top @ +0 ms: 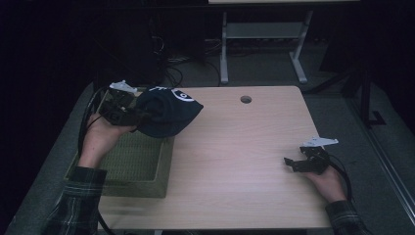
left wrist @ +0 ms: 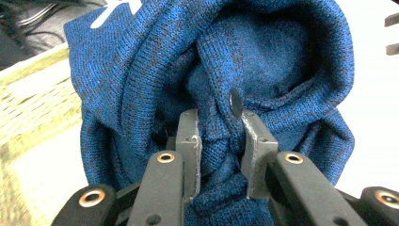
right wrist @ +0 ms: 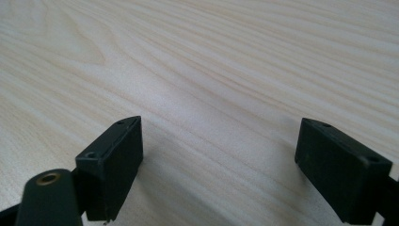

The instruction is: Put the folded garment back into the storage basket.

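**Two tools, one knit hat: soft goods at the basket's far corner**

Two tools are at work on the bench (top: 254,147), and the woven basket (top: 142,161) at its left edge serves as the landmark. The left tool (top: 128,113) is clenched on a dark blue knit hat (top: 169,111), holding it up over the basket's far right corner, partly above the basket and partly above the bare wood just beside it. In the left gripper view the metal fingertips (left wrist: 189,141) pinch a bunched fold of the hat (left wrist: 263,70), with a small dark round stud sitting right at the pinch.

The hat looks light and wholly limp: it droops and folds around the grip instead of keeping a form, so it should hang wherever it is lifted from. The ribbed knit gives plenty of friction, so slipping seems unlikely, though a thin pinch could stretch or snag a loop. A thick gathered fold or the rolled brim is probably the best place to hold it. White printed markings show on the crown's outer side.

The basket is olive-green, rectangular, shallow, with a coarse fabric weave. The bench top is pale wood-grain laminate, smooth and matte, with a round cable hole well beyond the basket.

The right tool (top: 299,164) rests far to the basket's right, low over the wood, released, its black block jaws spread wide with nothing between them.
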A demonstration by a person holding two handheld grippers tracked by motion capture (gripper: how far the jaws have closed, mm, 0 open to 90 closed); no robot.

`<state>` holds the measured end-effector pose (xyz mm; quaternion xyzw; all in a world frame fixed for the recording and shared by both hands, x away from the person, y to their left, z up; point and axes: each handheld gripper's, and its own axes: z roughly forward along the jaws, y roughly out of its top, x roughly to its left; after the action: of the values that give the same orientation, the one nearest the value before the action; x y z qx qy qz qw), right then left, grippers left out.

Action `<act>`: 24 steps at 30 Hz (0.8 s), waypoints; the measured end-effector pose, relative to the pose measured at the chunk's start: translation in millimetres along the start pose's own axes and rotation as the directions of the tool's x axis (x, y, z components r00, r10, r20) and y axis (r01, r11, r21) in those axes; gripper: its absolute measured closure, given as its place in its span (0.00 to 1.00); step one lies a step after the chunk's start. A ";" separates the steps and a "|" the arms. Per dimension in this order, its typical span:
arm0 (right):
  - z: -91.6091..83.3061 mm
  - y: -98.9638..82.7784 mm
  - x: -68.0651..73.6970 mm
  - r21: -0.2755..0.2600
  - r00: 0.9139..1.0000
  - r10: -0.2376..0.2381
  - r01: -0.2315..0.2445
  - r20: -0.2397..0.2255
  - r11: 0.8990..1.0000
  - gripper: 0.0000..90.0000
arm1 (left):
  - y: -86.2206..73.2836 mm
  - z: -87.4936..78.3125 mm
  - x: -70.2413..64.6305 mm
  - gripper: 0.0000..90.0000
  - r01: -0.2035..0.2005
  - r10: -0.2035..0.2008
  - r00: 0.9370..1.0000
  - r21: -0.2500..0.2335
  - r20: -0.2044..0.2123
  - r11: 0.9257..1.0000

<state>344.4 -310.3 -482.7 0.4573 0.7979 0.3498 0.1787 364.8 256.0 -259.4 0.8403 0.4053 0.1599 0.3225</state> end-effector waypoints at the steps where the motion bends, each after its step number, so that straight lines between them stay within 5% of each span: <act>1: 0.0 0.0 0.0 0.000 1.000 0.000 0.000 0.000 1.000 0.17 | -2.4 -1.0 3.0 0.80 0.009 -0.009 1.000 0.002 -0.011 1.000; 9: 0.0 0.0 0.0 0.000 1.000 0.000 0.000 0.000 1.000 0.17 | -24.7 -7.9 29.9 0.80 0.083 -0.082 0.993 0.001 -0.088 0.997; 17: 0.1 0.0 0.0 -0.001 1.000 -0.001 0.001 0.001 1.000 0.17 | -50.2 -5.9 52.8 0.80 0.147 -0.139 0.971 0.029 -0.195 0.989; 24: 0.1 0.0 -0.3 -0.002 1.000 -0.003 0.003 0.002 1.000 0.17 | -69.0 0.5 64.3 0.80 0.196 -0.182 0.956 0.040 -0.228 0.980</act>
<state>344.6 -310.4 -482.8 0.4561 0.7981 0.3498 0.1805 365.0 338.2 -305.6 0.7841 0.5222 0.2091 0.2622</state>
